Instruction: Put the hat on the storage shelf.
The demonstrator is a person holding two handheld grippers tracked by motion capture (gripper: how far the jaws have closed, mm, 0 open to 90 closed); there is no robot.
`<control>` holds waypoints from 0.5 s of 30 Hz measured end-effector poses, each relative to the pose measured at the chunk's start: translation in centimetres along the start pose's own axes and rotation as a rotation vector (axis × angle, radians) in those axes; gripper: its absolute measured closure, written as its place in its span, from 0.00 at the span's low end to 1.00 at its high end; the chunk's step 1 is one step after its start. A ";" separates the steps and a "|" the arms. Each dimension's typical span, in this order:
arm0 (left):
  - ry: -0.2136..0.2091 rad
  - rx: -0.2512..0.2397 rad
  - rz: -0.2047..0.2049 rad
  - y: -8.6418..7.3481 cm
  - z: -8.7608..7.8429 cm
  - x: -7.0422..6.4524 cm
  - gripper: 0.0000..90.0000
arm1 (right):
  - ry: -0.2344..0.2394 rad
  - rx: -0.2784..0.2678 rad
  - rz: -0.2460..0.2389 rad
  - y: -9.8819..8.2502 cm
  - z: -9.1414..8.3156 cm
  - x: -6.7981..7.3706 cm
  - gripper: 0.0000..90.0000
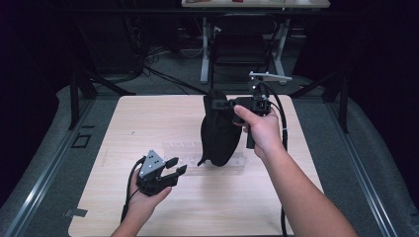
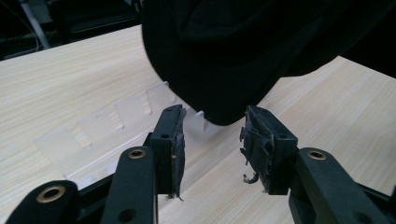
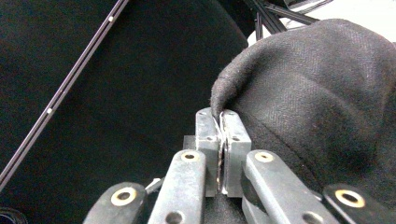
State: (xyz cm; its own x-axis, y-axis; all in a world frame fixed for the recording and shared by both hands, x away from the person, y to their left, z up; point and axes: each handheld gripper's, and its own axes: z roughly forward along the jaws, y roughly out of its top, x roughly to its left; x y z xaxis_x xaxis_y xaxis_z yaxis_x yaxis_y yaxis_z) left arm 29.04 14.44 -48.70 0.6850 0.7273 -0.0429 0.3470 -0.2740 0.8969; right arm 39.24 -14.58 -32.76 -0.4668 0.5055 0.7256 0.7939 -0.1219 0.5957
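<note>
My right gripper (image 3: 222,154) has its jaws pressed together on a fold of the black cloth bag (image 3: 317,93), with just a thin edge of fabric between them. The rest of the bag hangs below that pinch, its bottom close over the clear plastic tray (image 1: 183,148) on the counter (image 1: 148,113); I cannot tell whether it touches. My left gripper (image 2: 212,140) holds nothing: its jaws stand apart, a wide gap between them, aimed at the bag's rounded lower end just ahead, with the tray's compartments off to their left.

The worry is the right-hand pinch. So little cloth is caught that I judge a tug or swing could pull it free, and the bag would drop onto the tray and shove it. If I close the left jaws too low, they may nip the tray's thin wall along with the cloth, or drag it across the counter.
</note>
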 end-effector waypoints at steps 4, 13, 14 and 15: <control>-0.015 0.002 0.021 0.5 0.4 -0.6 0.68 | 0.002 0.000 0.000 0.0 0.3 0.2 0.98; -0.041 0.016 0.056 1.1 1.7 -1.8 0.71 | 0.015 0.002 -0.006 0.0 1.0 0.4 0.98; -0.043 0.017 0.060 1.1 1.8 -1.8 0.73 | 0.016 0.002 -0.003 0.0 1.1 0.4 0.98; -0.043 0.017 0.060 1.1 1.8 -1.8 0.75 | 0.016 0.002 -0.003 0.0 1.1 0.4 0.98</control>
State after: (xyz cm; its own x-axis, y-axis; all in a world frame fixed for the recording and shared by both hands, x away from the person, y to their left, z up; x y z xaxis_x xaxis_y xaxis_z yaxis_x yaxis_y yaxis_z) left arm 29.35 11.65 -48.42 0.7317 0.6816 -0.0080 0.3147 -0.3274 0.8909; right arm 39.46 -13.42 -32.85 -0.4751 0.4923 0.7293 0.7932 -0.1191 0.5972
